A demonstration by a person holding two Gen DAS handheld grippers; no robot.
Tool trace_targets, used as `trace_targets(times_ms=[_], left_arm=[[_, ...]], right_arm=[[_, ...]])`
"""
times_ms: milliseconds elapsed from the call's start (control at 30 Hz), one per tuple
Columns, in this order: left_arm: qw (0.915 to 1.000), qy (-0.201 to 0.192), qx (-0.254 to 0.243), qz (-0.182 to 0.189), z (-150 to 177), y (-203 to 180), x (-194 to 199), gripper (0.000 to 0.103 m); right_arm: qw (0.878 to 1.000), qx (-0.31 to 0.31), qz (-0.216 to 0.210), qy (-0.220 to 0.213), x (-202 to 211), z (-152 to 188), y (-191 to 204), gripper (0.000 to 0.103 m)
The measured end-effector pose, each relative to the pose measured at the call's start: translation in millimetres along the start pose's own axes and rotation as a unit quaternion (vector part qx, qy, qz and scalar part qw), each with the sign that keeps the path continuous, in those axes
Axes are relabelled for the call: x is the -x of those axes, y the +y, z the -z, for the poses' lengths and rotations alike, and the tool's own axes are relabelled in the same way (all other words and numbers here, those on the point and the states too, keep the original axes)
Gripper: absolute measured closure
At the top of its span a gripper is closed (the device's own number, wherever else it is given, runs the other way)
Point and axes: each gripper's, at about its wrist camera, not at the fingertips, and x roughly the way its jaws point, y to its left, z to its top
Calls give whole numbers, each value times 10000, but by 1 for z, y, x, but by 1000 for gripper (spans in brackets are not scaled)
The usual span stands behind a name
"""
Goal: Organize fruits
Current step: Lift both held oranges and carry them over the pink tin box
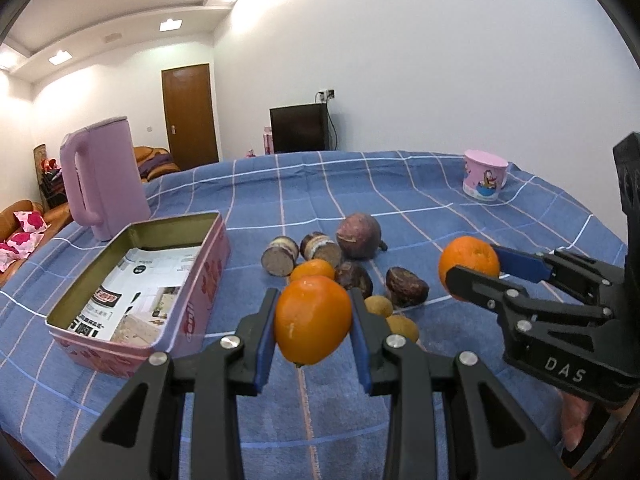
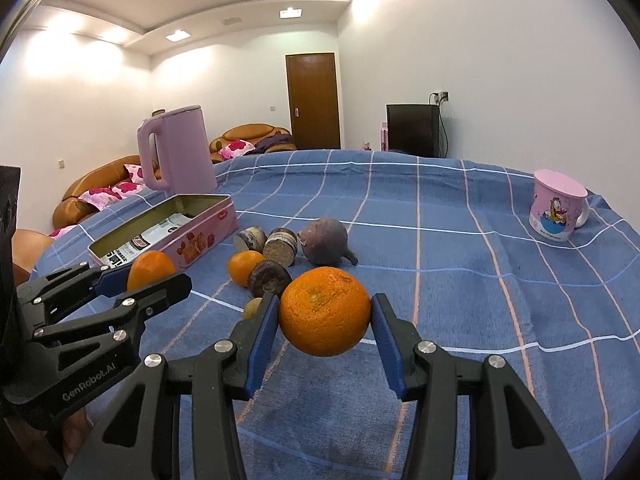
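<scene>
Above the blue checked tablecloth (image 1: 400,200), the left gripper (image 1: 313,320) clamps a smooth orange citrus fruit (image 1: 313,319) between its blue pads, held off the cloth. At its two o'clock, the right gripper (image 2: 325,312) clamps a dimpled round orange (image 2: 325,311). At ten o'clock lies the open pink rectangular tin (image 1: 192,292); dark fruits (image 1: 358,236) cluster at twelve.

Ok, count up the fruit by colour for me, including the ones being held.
Orange fruits: 3
Dark purple-brown fruits: 5
Small yellow-green fruits: 2
Total: 10
</scene>
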Motion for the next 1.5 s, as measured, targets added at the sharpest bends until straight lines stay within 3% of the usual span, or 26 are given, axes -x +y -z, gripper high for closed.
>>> trace_targets(times_ms=[1500], left_arm=[[9977,-567,76,-376,-10,8,22,68]], right_arm=[[9954,236,-288,-879,30,6,6,54]])
